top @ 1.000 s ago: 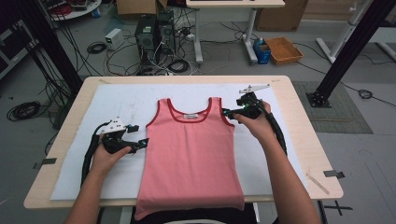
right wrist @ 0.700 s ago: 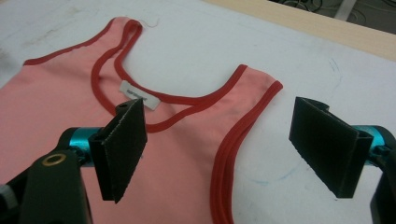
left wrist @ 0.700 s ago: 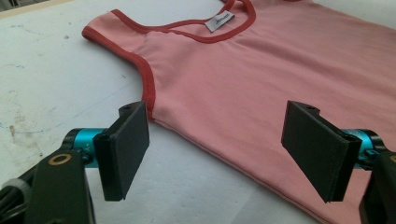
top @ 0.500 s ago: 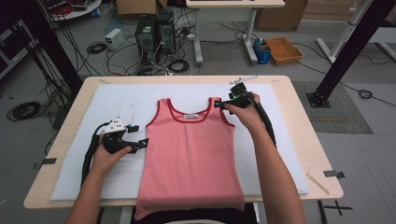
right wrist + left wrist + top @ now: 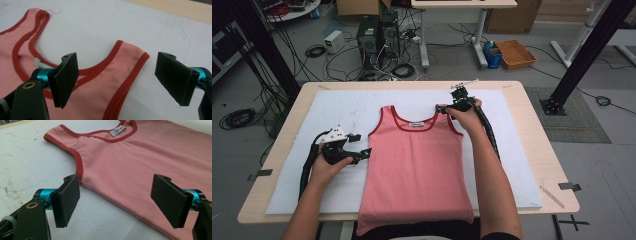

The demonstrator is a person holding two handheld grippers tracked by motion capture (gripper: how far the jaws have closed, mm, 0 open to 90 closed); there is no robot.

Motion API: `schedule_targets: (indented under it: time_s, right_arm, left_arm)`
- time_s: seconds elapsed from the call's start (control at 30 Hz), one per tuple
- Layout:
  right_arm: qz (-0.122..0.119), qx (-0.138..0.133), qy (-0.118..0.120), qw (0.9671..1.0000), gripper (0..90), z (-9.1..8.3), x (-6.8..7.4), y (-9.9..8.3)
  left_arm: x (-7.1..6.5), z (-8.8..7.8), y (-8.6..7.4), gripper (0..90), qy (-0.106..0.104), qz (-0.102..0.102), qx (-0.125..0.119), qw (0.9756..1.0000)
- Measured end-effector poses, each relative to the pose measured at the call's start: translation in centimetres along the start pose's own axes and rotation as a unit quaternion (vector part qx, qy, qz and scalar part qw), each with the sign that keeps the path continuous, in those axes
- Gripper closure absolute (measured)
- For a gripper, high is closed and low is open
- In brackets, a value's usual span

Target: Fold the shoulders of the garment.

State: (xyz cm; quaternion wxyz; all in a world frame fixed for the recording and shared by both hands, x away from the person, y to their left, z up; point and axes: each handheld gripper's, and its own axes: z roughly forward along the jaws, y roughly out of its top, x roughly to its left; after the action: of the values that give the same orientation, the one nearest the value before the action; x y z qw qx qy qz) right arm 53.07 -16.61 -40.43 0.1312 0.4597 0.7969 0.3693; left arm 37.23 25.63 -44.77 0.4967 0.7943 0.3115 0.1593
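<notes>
Pink tank top (image 5: 416,165) flat, right gripper (image 5: 122,80) fingers astride shoulder strap (image 5: 127,62)

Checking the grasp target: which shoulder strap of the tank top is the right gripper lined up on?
The person's right-side strap: it lies between the right gripper's open jaws; the other strap lies farther off.

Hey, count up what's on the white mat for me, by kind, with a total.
Pink tank top: 1
Handheld tools: 2, the left tool and the right tool, both open
Total: 3
</notes>
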Motion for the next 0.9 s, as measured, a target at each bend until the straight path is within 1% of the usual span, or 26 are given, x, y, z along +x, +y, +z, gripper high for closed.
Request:
schedule_targets:
  time_s: [0.03, 0.07, 0.1, 0.17, 0.3, 0.33, 0.4, 0.43, 0.47, 0.5, 0.53, 0.63, 0.67, 0.73, 0.77, 0.8, 0.83, 0.9]
  right_arm:
    - [0.002, 0.002, -0.002, 1.0, 19.6, 0.4, -0.1, 0.0]
    - [0.002, 0.002, -0.002, 1.0, 19.6, 0.4, -0.1, 0.0]
    - [0.011, 0.007, -0.007, 0.9999, 19.6, 1.0, -0.3, 0.1]
    - [0.012, 0.009, -0.01, 0.9998, 19.6, 1.7, -0.4, 0.2]
    - [0.023, 0.004, -0.015, 0.9996, 19.7, 2.8, -0.5, 0.2]
    - [0.023, 0.004, -0.015, 0.9996, 19.7, 2.8, -0.5, 0.2]
    - [0.027, 0.009, -0.026, 0.9993, 19.8, 3.5, -0.6, 0.0]
    - [0.027, 0.009, -0.026, 0.9993, 19.8, 3.5, -0.6, 0.0]
    - [0.028, 0.007, -0.034, 0.999, 20.0, 4.0, -0.7, -0.1]
    - [0.028, 0.005, -0.035, 0.999, 20.6, 4.2, -0.7, -0.1]
    - [0.025, 0.003, -0.038, 0.999, 24.3, 4.5, -0.7, -0.1]
    - [0.017, 0.016, -0.043, 0.9988, 30.3, 5.1, -0.6, -0.2]
    - [0.013, 0.02, -0.049, 0.9985, 32.0, 5.3, -0.5, -0.3]
    - [0.0, 0.022, -0.064, 0.9977, 39.6, 5.3, -0.3, -0.2]
    - [0.001, 0.021, -0.066, 0.9976, 47.1, 5.2, -0.3, -0.2]
    - [0.001, 0.02, -0.061, 0.998, 58.2, 5.1, -0.3, -0.2]
    - [-0.001, 0.021, -0.052, 0.9984, 63.8, 5.0, -0.2, -0.2]
    - [-0.007, 0.024, -0.046, 0.9986, 74.3, 5.0, 0.1, -0.1]
  left_arm:
    - [0.0, 0.0, 0.0, 23.3, 0.0, 0.0, 0.0, 1.0]
    - [0.0, 0.0, 0.0, 23.3, 0.0, 0.0, 0.0, 1.0]
    - [0.0, 0.0, 0.0, 23.4, 0.0, 0.0, 0.0, 1.0]
    - [0.0, 0.0, 0.0, 23.3, 0.0, 0.0, -0.001, 1.0]
    - [0.0, 0.0, 0.0, 23.4, 0.0, -0.004, -0.003, 1.0]
    - [0.0, 0.0, 0.0, 23.3, 0.0, -0.004, -0.003, 1.0]
    - [0.0, 0.1, 0.1, 23.3, -0.002, 0.001, 0.001, 1.0]
    - [0.0, 0.1, 0.1, 23.4, -0.002, 0.001, 0.001, 1.0]
    - [0.0, 0.1, 0.1, 23.3, -0.002, 0.002, 0.001, 1.0]
    - [-0.1, 0.3, 0.2, 23.4, -0.003, 0.006, 0.003, 1.0]
    - [-0.2, 0.3, 0.2, 23.4, -0.003, 0.009, 0.006, 0.9999]
    - [-0.3, 0.4, 0.2, 23.4, -0.002, 0.01, 0.009, 0.9999]
    - [-0.3, 0.4, 0.2, 23.4, -0.002, 0.01, 0.009, 0.9999]
    - [-0.2, 0.4, 0.2, 23.3, -0.003, 0.009, 0.007, 0.9999]
    - [-0.2, 0.4, 0.2, 23.4, -0.002, 0.006, 0.006, 1.0]
    - [-0.2, 0.4, 0.2, 23.4, -0.002, 0.006, 0.006, 1.0]
    - [-0.2, 0.4, 0.2, 23.3, -0.003, 0.01, 0.008, 0.9999]
    - [-0.2, 0.4, 0.2, 23.4, -0.004, 0.012, 0.009, 0.9999]
